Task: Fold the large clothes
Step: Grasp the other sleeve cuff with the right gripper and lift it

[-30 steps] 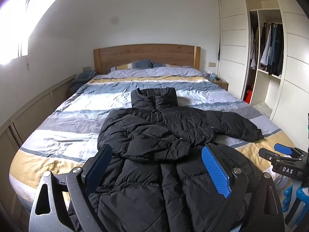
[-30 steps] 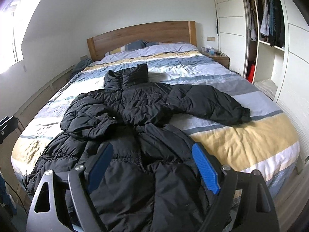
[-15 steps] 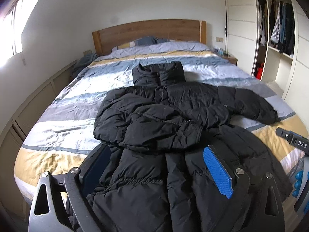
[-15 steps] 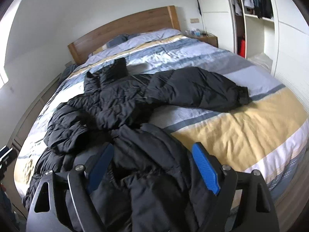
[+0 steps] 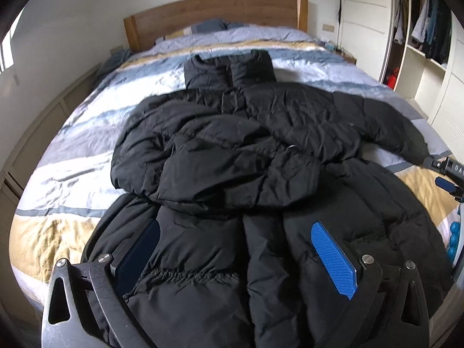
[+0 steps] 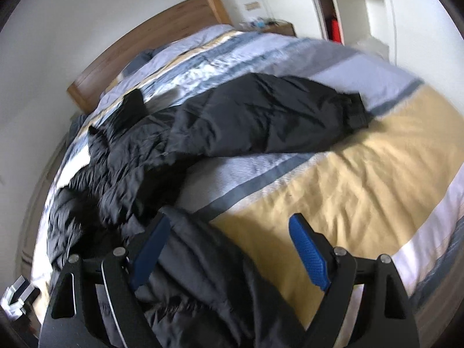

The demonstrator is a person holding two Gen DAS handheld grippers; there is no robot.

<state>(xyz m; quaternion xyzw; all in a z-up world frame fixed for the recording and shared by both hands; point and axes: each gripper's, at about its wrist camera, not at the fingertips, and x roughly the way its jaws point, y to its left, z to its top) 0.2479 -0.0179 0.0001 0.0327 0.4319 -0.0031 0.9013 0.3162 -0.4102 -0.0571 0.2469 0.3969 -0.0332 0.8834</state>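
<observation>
Left wrist view: the black puffer jacket lies on the striped bed, its hem at the foot edge. The left gripper has just been opening, wide and empty. Grab plenty of hem.

Right wrist view: the right gripper gapes wide, empty, over the hem corner.

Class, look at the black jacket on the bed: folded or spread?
Partly folded: black jacket has one sleeve across its chest; the other sleeve lies outstretched.

Black puffer jacket on striped bed, right gripper fingers spread
</observation>
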